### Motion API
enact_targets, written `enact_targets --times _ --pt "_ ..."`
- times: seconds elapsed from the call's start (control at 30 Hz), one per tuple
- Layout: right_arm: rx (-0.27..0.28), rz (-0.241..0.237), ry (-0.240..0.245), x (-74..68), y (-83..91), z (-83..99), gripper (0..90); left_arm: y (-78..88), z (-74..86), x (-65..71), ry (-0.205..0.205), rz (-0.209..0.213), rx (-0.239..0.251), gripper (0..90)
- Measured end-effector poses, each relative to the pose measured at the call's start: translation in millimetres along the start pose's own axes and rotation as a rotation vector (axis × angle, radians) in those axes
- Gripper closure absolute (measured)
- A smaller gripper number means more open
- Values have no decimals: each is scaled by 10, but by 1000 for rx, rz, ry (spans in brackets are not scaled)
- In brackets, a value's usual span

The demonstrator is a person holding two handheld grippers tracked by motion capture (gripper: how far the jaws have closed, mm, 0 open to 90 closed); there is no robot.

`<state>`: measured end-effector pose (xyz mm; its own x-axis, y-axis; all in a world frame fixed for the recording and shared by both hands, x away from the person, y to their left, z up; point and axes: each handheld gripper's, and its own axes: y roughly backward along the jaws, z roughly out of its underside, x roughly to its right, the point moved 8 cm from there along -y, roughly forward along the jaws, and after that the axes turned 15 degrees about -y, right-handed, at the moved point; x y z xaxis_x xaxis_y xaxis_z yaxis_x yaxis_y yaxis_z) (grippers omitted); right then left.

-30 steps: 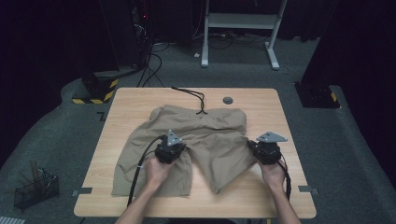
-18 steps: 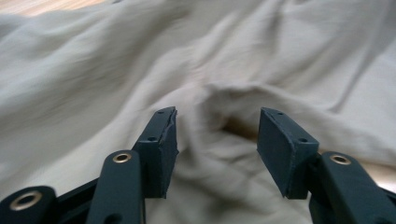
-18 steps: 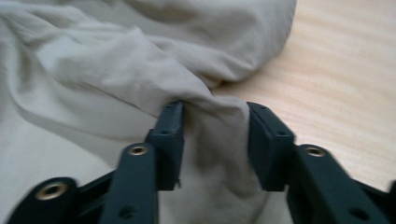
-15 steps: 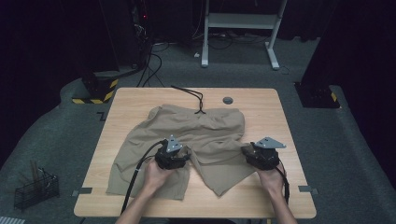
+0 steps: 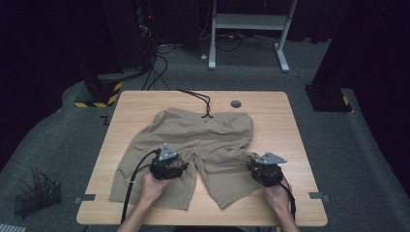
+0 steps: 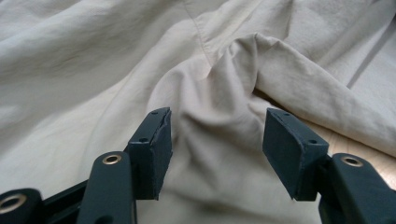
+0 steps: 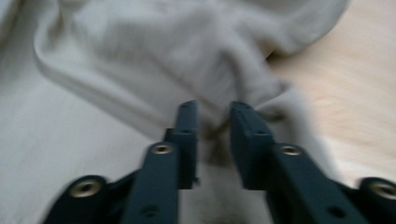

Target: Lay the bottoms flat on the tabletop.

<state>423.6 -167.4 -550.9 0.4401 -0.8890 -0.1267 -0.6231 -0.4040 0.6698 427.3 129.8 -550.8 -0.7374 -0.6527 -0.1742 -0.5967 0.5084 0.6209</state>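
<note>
Tan shorts (image 5: 203, 137) lie spread on the wooden table (image 5: 275, 121), waistband far, legs toward me. My left gripper (image 5: 168, 163) rests over the left leg near the crotch. Its jaws (image 6: 215, 126) stand wide apart and have just been opening; a raised fold of cloth (image 6: 219, 93) lies between and beyond them, untouched. My right gripper (image 5: 263, 170) sits at the outer edge of the right leg. Its jaws (image 7: 215, 112) have just been closing and keep a narrow gap, with a cloth fold (image 7: 233, 65) running into it; the view is blurred.
A black drawstring (image 5: 199, 100) trails from the waistband toward the far edge, beside a round grommet (image 5: 235, 103) in the tabletop. A wire basket (image 5: 36, 193) stands on the floor at the left, and a white desk frame (image 5: 246, 21) behind.
Both hands have drawn back toward the near edge, the right one also a little leftward. The shorts' legs lie slightly nearer me.
</note>
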Motion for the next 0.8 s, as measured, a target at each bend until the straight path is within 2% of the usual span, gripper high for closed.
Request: enact_targets --times 0.1,0.17,0.27,0.3,0.4,0.43,0.5,0.53,0.57,0.6,0.63,0.73,0.8 --pt "-27 6 15 -11 -46 80 810 48 58 -57 8 -8 -13 417" --pt "-25 16 33 -12 -33 158 811 52 116 -110 13 -26 -32 404" --pt "-38 7 -5 49 -2 302 807 25 227 -161 18 -51 -65 394" --pt "-27 -32 -46 83 51 354 797 3 292 -173 25 -59 -75 392" --pt "-35 -51 -57 61 99 400 761 -30 363 -174 45 -60 -72 390" --pt "-45 -57 -31 13 129 431 714 -29 374 -174 50 -71 -53 386" --pt "-53 -54 -26 -15 131 433 691 -31 371 -174 53 -75 -53 386" --pt "-51 -50 -21 -52 123 415 656 -34 369 -169 58 -79 -56 384" --pt "-1 -39 1 -129 100 303 611 -40 366 -154 50 -91 -64 371" --pt "-1 -39 1 -129 100 303 611 -40 366 -154 50 -91 -64 367" --pt "46 -41 5 -211 54 132 591 -46 362 -135 54 -98 -68 362" --pt "37 -56 32 -327 -74 0 584 -48 359 -132 62 -103 -69 357" --pt "21 -61 43 -375 -127 -14 581 -51 356 -129 68 -109 -71 355"
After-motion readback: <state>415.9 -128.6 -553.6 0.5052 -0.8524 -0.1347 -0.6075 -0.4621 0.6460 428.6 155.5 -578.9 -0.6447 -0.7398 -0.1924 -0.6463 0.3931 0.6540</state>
